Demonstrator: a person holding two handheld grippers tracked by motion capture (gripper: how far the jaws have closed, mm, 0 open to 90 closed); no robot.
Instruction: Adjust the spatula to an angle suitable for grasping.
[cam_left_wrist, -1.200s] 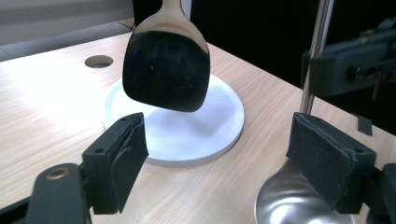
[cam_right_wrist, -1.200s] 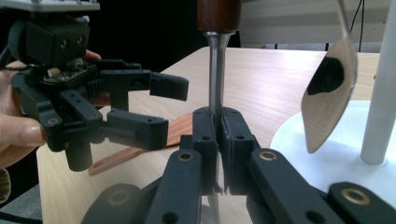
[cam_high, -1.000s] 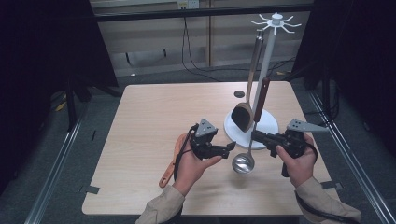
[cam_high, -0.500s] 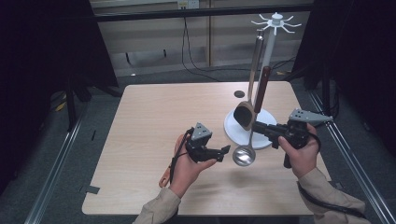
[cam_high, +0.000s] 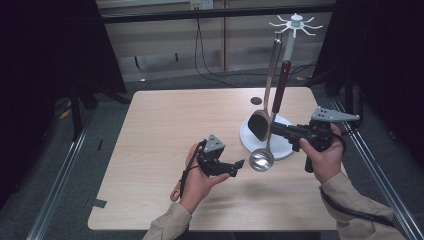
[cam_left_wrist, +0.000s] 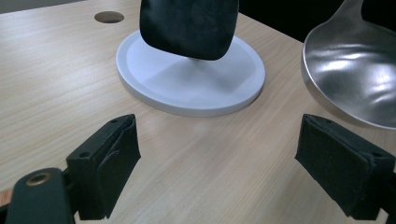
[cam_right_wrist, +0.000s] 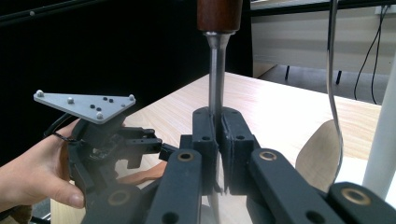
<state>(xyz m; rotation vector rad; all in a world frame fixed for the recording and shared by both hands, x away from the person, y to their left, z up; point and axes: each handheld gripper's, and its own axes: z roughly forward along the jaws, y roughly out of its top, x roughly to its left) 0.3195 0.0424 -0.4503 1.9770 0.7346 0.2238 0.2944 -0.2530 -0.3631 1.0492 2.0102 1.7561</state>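
Note:
A metal ladle with a dark wooden handle hangs upright off the table, its bowl low in front of the white stand base. My right gripper is shut on its thin steel shaft, as the right gripper view shows. My left gripper sits left of the bowl; its jaws have just been opening and stand wide with nothing between them. The ladle bowl looms at the right there. A wooden spoon hangs from the stand beside the ladle.
The stand's white pole rises to a ring of hooks behind the ladle. An orange-handled utensil lies under my left hand. A round hole is in the tabletop behind the base. Metal rails run along both table sides.
My right gripper has risen with the ladle, lifting its bowl higher off the table. The left gripper stayed near its place, and its jaws spread a little wider.

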